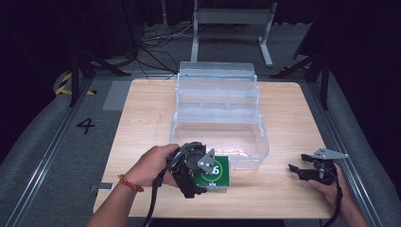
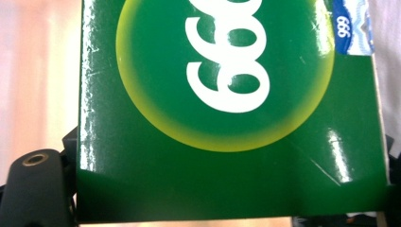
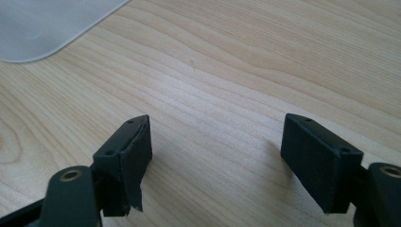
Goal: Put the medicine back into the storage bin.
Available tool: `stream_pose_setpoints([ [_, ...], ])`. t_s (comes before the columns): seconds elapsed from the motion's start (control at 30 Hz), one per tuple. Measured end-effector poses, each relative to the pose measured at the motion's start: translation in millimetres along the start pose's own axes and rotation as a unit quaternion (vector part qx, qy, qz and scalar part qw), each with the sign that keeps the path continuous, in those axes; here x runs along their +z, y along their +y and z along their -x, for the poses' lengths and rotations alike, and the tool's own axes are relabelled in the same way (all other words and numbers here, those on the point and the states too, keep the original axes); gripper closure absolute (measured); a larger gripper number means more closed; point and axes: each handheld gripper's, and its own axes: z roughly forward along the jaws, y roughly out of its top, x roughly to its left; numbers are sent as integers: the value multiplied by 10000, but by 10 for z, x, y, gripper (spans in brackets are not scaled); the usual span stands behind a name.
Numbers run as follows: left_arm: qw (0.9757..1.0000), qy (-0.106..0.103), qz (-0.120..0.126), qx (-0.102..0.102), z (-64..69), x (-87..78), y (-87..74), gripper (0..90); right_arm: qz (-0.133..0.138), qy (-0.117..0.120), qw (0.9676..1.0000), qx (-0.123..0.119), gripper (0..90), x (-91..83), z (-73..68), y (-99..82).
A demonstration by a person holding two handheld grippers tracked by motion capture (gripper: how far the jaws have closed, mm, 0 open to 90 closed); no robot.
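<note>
Wooden table (image 1: 142, 109), clear plastic bin (image 1: 222, 118) just beyond the box. Green box (image 1: 218, 173) w/ yellow-green disc, white "999", clamped across its width by left gripper (image 1: 201, 172). Left gripper view: glossy face, blue corner label (image 2: 350, 28). Right gripper (image 1: 299, 170), far to the box's right, jaws apart over bare wood.

In the left gripper view, the green box (image 2: 227, 118) runs past the top edge, cropping its white numerals. It hides the left gripper's (image 2: 227, 208) fingertips.
</note>
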Motion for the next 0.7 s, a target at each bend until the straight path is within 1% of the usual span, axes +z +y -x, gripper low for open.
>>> stream_pose_setpoints([
  [0.07,9999,102,36,-24,-81,-93,-15,152,-2,20,10000,-9,260,-2,5,-1],
  [0.1,9999,110,94,-77,-115,-119,-24,152,0,20,10000,-9,259,-2,4,-1],
  [0.13,9998,109,136,-107,-151,-140,-31,152,2,18,10000,-10,260,-2,5,-1],
  [0.2,9998,122,146,-77,-224,-169,-34,152,8,14,10000,-6,259,-2,3,-3],
  [0.23,9997,168,147,-63,-258,-173,-35,152,7,13,10000,-6,259,-3,3,-3],
  [0.27,9997,167,153,-107,-297,-178,-35,152,7,13,10000,-5,260,-3,3,-3],
  [0.3,9997,127,168,-95,-341,-179,-36,152,7,14,10000,-6,260,-3,3,-3],
  [0.33,9996,173,203,-82,-388,-184,-45,152,6,14,10000,-7,260,-3,4,-3],
  [0.37,9995,179,226,-120,-425,-183,-55,152,6,15,10000,-7,260,-3,4,-3],
  [0.4,9996,161,206,-111,-470,-182,-64,152,7,14,10000,-6,260,-3,4,-3],
  [0.43,9995,209,202,-145,-500,-180,-79,152,8,14,10000,-7,260,-3,4,-3],
  [0.47,9995,215,205,-142,-555,-179,-98,153,8,14,10000,-5,260,-3,4,-4],
  [0.5,9994,214,223,-160,-575,-174,-107,152,7,13,10000,0,260,-4,3,-4],
  [0.53,9994,213,229,-136,-631,-167,-132,152,8,14,10000,-1,259,-4,3,-4],
  [0.57,9992,252,269,-155,-676,-147,-162,153,8,14,10000,0,260,-4,3,-4],
  [0.6,9990,278,268,-205,-700,-134,-181,153,9,15,10000,0,260,-4,3,-4],
  [0.63,9992,289,213,-182,-760,-112,-208,153,8,15,10000,0,260,-4,4,-4],
  [0.67,9992,289,213,-182,-760,-112,-208,152,8,15,10000,0,260,-4,4,-4],
  [0.7,9992,298,182,-210,-800,-84,-237,152,8,16,10000,-1,259,-4,4,-4],
])
